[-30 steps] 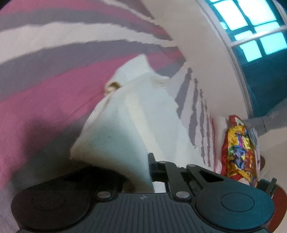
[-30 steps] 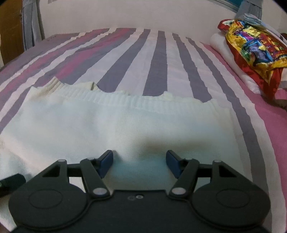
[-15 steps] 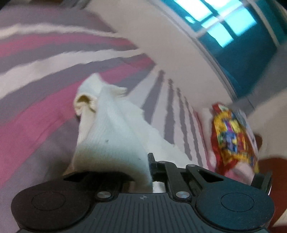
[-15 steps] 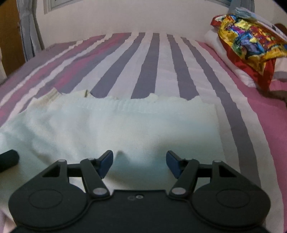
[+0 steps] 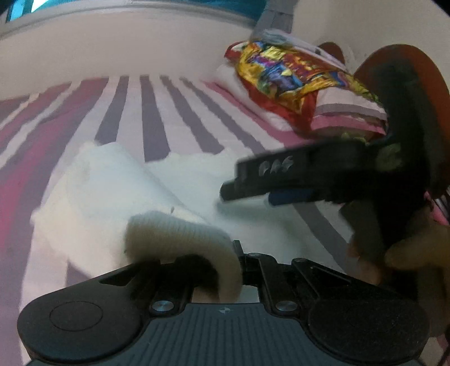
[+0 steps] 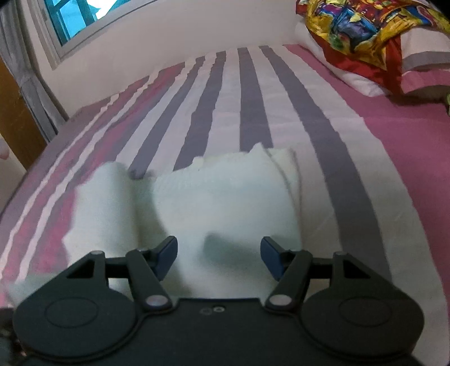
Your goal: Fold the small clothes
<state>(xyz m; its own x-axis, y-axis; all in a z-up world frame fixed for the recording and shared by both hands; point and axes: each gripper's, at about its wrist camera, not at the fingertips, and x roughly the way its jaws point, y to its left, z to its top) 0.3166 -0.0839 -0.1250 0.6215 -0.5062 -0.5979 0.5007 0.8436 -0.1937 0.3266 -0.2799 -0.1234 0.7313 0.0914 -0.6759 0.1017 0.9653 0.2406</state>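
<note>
A small cream knitted sweater (image 6: pixel 219 194) lies on the striped bed, its left part lifted and folding over. In the left wrist view the sweater (image 5: pixel 112 194) rises toward the camera and its ribbed edge (image 5: pixel 182 233) is pinched in my left gripper (image 5: pixel 239 270), which is shut on it. My right gripper (image 6: pixel 218 250) is open and empty, low over the near middle of the sweater. It shows in the left wrist view (image 5: pixel 281 180) as a dark shape at the right, held by a hand.
The bed sheet (image 6: pixel 253 101) has pink, grey and white stripes. A pillow with a red and yellow patterned cloth (image 6: pixel 365 33) lies at the far right. A white wall and a window (image 6: pixel 70 19) stand behind the bed, a wooden cabinet (image 6: pixel 14 118) at the left.
My left gripper has swung the held sweater edge up and over toward the right, so the left part now folds over. My right gripper stays open over the sweater's near part.
</note>
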